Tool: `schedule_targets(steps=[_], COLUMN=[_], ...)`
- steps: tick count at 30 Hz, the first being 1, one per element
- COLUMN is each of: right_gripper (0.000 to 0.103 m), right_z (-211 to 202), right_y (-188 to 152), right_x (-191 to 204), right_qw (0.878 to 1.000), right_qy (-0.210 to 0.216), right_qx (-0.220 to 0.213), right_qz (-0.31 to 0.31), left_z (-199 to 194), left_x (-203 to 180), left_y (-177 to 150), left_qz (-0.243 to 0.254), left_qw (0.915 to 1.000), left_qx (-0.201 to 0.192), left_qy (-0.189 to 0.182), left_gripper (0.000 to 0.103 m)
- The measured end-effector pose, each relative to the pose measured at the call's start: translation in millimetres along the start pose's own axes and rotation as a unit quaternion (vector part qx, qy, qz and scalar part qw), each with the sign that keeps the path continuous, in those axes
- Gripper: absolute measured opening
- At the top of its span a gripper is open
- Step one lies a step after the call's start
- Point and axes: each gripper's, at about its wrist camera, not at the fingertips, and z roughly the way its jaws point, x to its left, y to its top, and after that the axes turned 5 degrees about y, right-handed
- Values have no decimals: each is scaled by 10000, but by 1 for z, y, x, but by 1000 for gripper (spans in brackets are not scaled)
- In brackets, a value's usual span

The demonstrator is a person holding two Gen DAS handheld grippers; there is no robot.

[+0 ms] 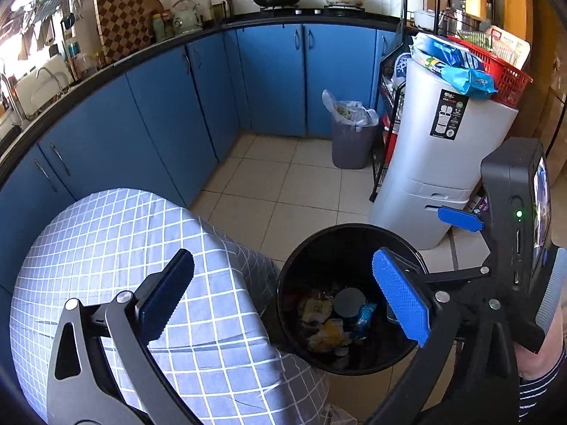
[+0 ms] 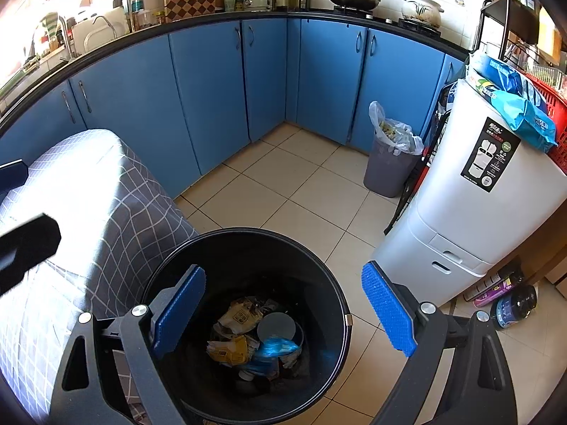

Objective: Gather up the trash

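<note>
Left gripper [image 1: 283, 295] gaped wide, empty, over checked cloth [image 1: 141, 265]. Right gripper [image 2: 283, 313] wide, empty, above black bin [image 2: 244, 244]; trash [image 2: 248, 333] lay at bin bottom, 6 o'clock.

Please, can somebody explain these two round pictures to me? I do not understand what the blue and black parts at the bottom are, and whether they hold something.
No robot here: a person carries a hand-held gripper in each hand, each with a fisheye camera looking along its two fingers. One picture is from the left hand-held gripper, the other from the right hand-held gripper. Both are open and hold nothing. The right one hangs over a black bin on the kitchen floor, with wrappers and a round lid inside. Beside it is a table with checked cloth.
</note>
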Motion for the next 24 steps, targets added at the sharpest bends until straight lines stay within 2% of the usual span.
schedule_targets(steps=[24], right_gripper=[88], right_z=[-3], right_y=[0], right_x=[7], right_qw=[10000], right_qy=[-9], right_qx=[20], right_qz=[-63], left_z=[2], left_x=[3], left_y=[-6], left_qz=[17], left_qw=[9999], left_qx=[147], left_qy=[88], left_gripper=[99])
